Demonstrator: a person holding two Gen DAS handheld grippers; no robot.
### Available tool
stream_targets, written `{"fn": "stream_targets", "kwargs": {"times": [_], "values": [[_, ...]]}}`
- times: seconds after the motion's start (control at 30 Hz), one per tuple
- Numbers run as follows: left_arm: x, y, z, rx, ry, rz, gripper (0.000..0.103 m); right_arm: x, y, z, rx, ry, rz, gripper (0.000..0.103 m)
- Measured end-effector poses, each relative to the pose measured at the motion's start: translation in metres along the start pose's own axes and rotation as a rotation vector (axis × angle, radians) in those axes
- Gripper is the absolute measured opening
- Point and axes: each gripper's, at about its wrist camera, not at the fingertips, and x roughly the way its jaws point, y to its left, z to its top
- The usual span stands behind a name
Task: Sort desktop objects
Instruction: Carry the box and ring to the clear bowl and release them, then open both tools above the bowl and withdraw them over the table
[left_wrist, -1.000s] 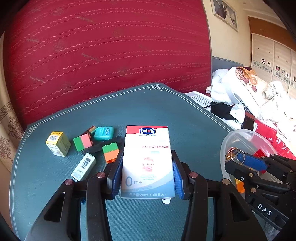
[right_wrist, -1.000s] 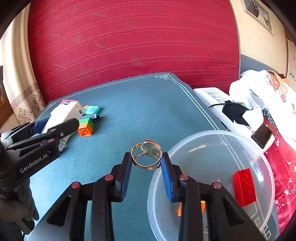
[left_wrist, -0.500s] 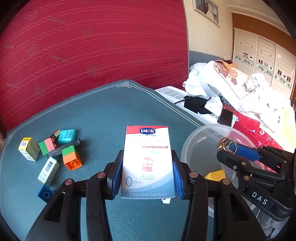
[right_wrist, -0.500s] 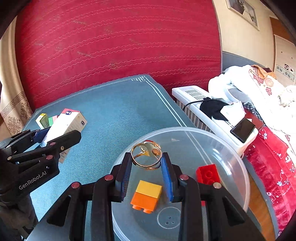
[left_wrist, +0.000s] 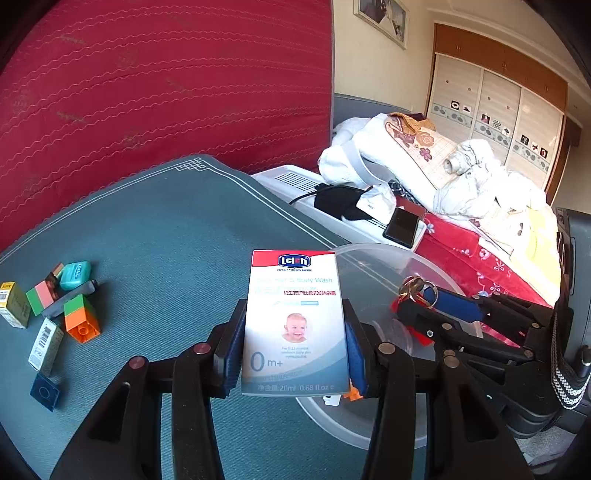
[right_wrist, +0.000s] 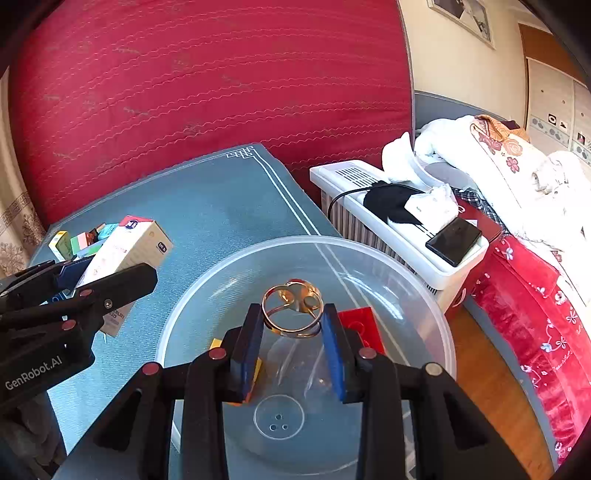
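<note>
Both hand-held grippers loaded at the clear bowl (right_wrist: 424, 295).

Our left hand-held gripper (left_wrist: 295, 350) is clenched on a white box (left_wrist: 295, 321), upright, just beside the bowl's near rim. Our right hand-held gripper (right_wrist: 291, 332) pinches a gold ring (right_wrist: 291, 308) above the bowl, where a red brick (right_wrist: 360, 325) and a yellow-orange brick (right_wrist: 215, 344) lie. More bricks and small boxes (left_wrist: 55, 314) sit clustered on the table (left_wrist: 177, 236), well apart from the bowl.
</note>
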Motion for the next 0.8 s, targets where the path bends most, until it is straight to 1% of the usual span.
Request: {"fn": "stream_targets", "kwargs": {"times": [0.1, 0.33, 0.4, 0.47, 0.53, 0.57, 0.6, 0.63, 0.7, 0.8], "values": [[0.003, -0.006, 0.002, 0.002, 0.006, -0.027, 0.05, -0.002, -0.004, -0.002, 0.009, 0.001, -0.007, 0.036], [0.008, -0.017, 0.008, 0.021, 0.002, -0.052, 0.05, -0.003, -0.016, -0.003, 0.029, 0.0, -0.028, 0.036], [0.01, -0.019, 0.01, 0.016, 0.004, -0.077, 0.05, -0.004, -0.017, -0.003, 0.029, -0.005, -0.04, 0.036], [0.016, -0.019, 0.011, -0.004, 0.028, -0.127, 0.05, -0.004, -0.019, -0.003, 0.035, -0.002, -0.04, 0.037], [0.02, -0.018, 0.012, -0.028, 0.044, -0.163, 0.061, -0.003, -0.02, -0.003, 0.041, 0.003, -0.039, 0.047], [0.019, -0.018, 0.012, -0.032, 0.035, -0.161, 0.07, -0.003, -0.02, -0.003, 0.042, 0.001, -0.045, 0.05], [0.017, -0.019, 0.012, -0.03, 0.019, -0.155, 0.072, -0.003, -0.021, -0.003, 0.043, 0.0, -0.048, 0.053], [0.013, -0.019, 0.012, -0.026, 0.003, -0.151, 0.072, -0.003, -0.021, -0.003, 0.045, 0.0, -0.05, 0.055], [0.008, -0.019, 0.014, -0.017, -0.022, -0.13, 0.072, -0.003, -0.023, -0.004, 0.048, 0.001, -0.051, 0.055], [0.004, -0.017, 0.015, -0.012, -0.038, -0.1, 0.072, -0.003, -0.023, -0.004, 0.051, 0.005, -0.05, 0.055]]}}
